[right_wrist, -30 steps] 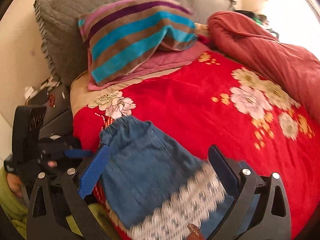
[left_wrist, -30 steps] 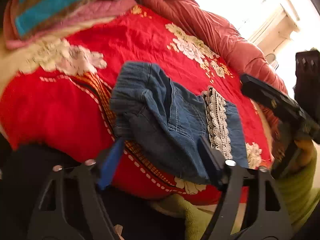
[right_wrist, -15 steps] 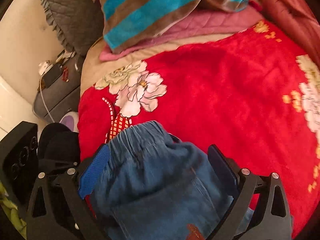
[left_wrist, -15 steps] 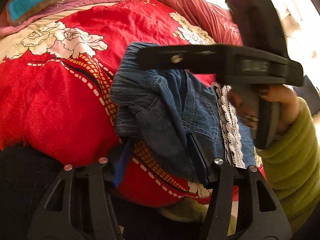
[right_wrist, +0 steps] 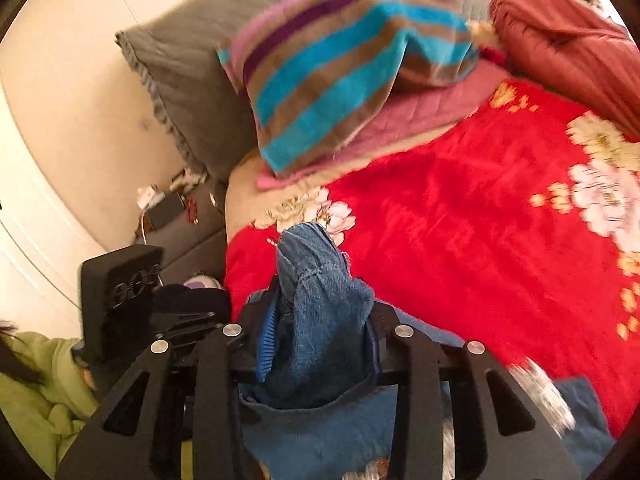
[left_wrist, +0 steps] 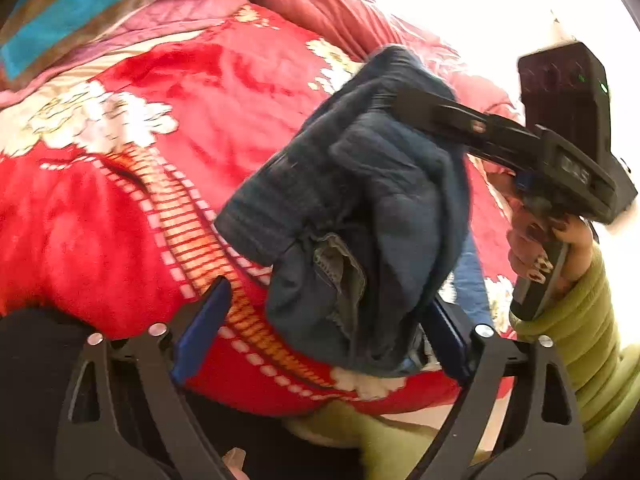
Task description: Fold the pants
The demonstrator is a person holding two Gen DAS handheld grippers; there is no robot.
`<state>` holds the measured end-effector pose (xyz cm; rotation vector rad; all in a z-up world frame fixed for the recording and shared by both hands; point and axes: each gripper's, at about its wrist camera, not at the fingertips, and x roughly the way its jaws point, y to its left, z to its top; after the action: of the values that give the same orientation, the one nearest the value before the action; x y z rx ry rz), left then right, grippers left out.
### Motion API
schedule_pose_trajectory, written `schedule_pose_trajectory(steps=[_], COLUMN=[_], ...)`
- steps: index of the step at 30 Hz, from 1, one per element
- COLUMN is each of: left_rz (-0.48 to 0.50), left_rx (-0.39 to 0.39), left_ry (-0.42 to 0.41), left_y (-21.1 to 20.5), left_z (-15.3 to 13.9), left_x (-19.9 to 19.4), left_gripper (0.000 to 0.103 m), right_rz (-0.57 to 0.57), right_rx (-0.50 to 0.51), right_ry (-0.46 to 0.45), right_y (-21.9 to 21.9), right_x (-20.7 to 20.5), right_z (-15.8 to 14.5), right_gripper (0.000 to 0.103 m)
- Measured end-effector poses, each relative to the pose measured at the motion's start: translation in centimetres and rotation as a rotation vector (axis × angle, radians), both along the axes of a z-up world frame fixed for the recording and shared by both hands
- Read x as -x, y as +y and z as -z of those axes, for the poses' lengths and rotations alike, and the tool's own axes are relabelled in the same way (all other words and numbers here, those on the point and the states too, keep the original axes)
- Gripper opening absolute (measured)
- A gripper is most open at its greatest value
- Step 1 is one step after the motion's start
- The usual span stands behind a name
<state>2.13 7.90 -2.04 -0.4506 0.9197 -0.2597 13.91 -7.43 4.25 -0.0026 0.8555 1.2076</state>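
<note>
Blue denim pants [left_wrist: 360,216] with a gathered waistband and white lace trim hang lifted above the red flowered blanket [left_wrist: 120,208]. My right gripper [right_wrist: 320,344] is shut on the waistband end of the pants [right_wrist: 316,304]; in the left wrist view it [left_wrist: 400,96] comes in from the right and holds the bunched cloth up. My left gripper [left_wrist: 320,328] is open near the bed's front edge, its fingers either side of the hanging lower part of the pants, not closed on it.
A striped blue and brown pillow [right_wrist: 336,76] and a grey pillow [right_wrist: 192,80] lie at the head of the bed. A rolled pink-red quilt [right_wrist: 568,40] lies along the far side. A grey bedside unit [right_wrist: 176,224] with cables stands left of the bed.
My right gripper has closed on the waistband and lifted the pants off the blanket. The pants, flat a second ago, now hang bunched. My left gripper stays open.
</note>
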Motion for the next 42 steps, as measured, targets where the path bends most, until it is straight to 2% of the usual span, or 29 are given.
schedule_pose_trajectory(steps=[1,3,5,6,7,9,10,11,14,17,21,24,27,28,29,30,33,35,37,39,40,42], left_rz=[0.012,0.047,0.071,0.09,0.102,0.146,0.182,0.227,0.336,0.424,0.442,0.437,0.432,0.432,0.429,0.423,0.403,0.392,0.389,0.384,0.381,0.373], left_rx=[-0.005,-0.005,0.036,0.083,0.11,0.115,0.111,0.107,0.091,0.073,0.024,0.028,0.022,0.022,0.02,0.015,0.011,0.031,0.048,0.049,0.045,0.025], left_ry=[-0.003,-0.004,0.005,0.001,-0.012,-0.05,-0.071,-0.085,-0.085,-0.039,-0.019,-0.018,-0.016,-0.017,-0.021,-0.029,-0.048,-0.047,-0.043,-0.037,-0.038,-0.049], left_y=[-0.5,-1.9,-3.1,-3.8,-4.3,-6.2,-7.4,-8.7,-11.8,-14.7,-15.8,-15.4,-15.9,-15.7,-15.7,-15.3,-14.6,-14.0,-13.8,-13.6,-13.5,-13.3], left_z=[-0.2,-0.5,-0.7,-0.9,-1.1,-2.2,-2.7,-2.9,-2.5,-0.7,0.4,0.5,0.3,0.3,0.2,-0.1,-0.6,-0.7,-0.6,-0.5,-0.5,-0.9], left_x=[-0.2,-1.0,-1.7,-1.9,-2.0,-2.0,-1.8,-1.7,-1.1,-0.6,-0.7,-1.1,-0.9,-0.9,-0.9,-0.6,-0.2,-0.2,-0.3,-0.3,-0.2,0.1], left_gripper=[0.092,0.092,0.092,0.091,0.087,0.087,0.087,0.087,0.087,0.088,0.088,0.088,0.088,0.088,0.088,0.088,0.088,0.088,0.088,0.088,0.088,0.088], right_rz=[0.009,0.033,0.051,0.067,0.098,0.152,0.208,0.281,0.434,0.519,0.564,0.561,0.539,0.526,0.505,0.475,0.502,0.54,0.571,0.599,0.618,0.628], right_rx=[-0.021,-0.046,-0.086,-0.1,-0.121,-0.177,-0.195,-0.189,-0.147,-0.123,-0.069,-0.036,0.037,0.061,0.08,0.07,0.017,0.057,0.124,0.156,0.159,0.133], right_ry=[-0.002,-0.015,-0.014,-0.018,-0.029,-0.029,-0.038,-0.058,-0.057,0.026,0.107,0.142,0.168,0.165,0.16,0.161,0.164,0.136,0.153,0.189,0.205,0.233], right_y=[-1.1,-2.8,-4.8,-5.6,-6.9,-9.3,-11.0,-12.6,-16.7,-19.2,-19.8,-18.2,-15.6,-15.0,-14.4,-14.2,-15.4,-16.2,-16.4,-16.5,-16.7,-17.2], right_x=[0.3,0.6,0.7,0.8,1.0,1.3,1.5,1.9,3.0,3.9,4.1,3.3,2.2,2.0,2.1,2.4,4.0,4.6,4.1,3.4,3.1,2.9], right_z=[-0.4,-0.8,-1.1,-1.2,-1.4,-1.4,-1.4,-1.2,0.4,2.7,4.9,5.8,6.6,6.9,7.0,7.0,5.4,4.9,6.2,7.6,8.4,9.1], right_gripper=[0.033,0.033,0.038,0.042,0.05,0.058,0.074,0.085,0.085,0.09,0.096,0.098,0.098,0.086,0.037,0.032,0.032,0.032,0.032,0.039,0.045,0.049])
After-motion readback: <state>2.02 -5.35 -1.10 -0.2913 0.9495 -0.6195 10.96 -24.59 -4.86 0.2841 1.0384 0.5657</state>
